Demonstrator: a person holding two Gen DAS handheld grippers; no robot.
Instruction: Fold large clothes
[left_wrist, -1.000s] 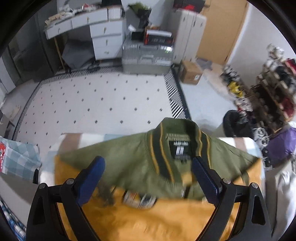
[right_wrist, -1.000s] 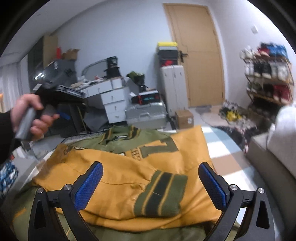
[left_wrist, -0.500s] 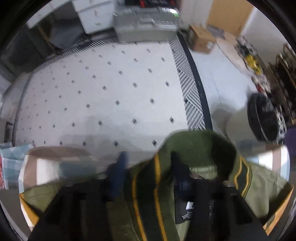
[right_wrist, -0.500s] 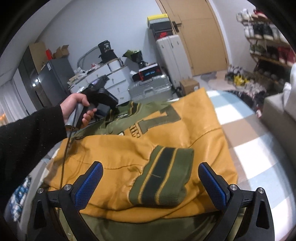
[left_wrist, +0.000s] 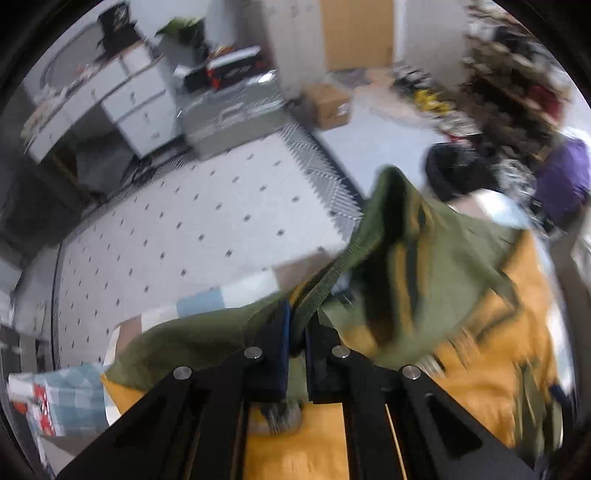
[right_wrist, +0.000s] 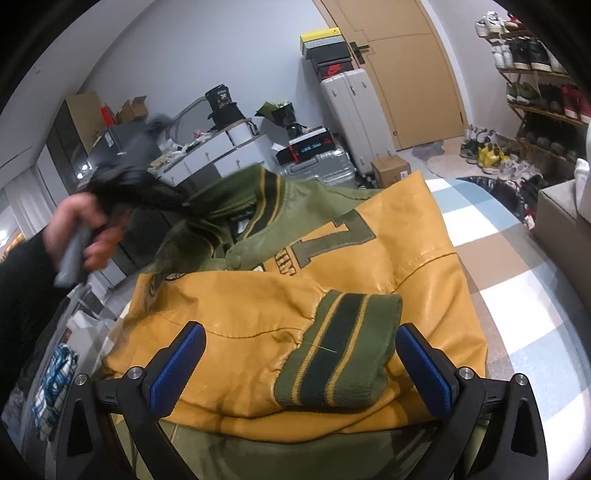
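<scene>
A green and mustard-yellow varsity jacket lies on a checked bed cover, sleeves folded across its front. One striped green cuff rests on top, between the fingers of my right gripper, which stands open just above it. My left gripper is shut on the green edge of the jacket near the collar and holds it lifted off the bed. In the right wrist view a hand holds the left gripper at the raised collar.
The checked bed cover runs to the right, with a grey sofa beyond. Past the bed lie a dotted white rug, white drawers, suitcases, a cardboard box and shoe racks.
My left gripper dropped onto the collar area, closed on the green fabric and pulled it up. My right gripper sank a little toward the cuff and stayed open.
</scene>
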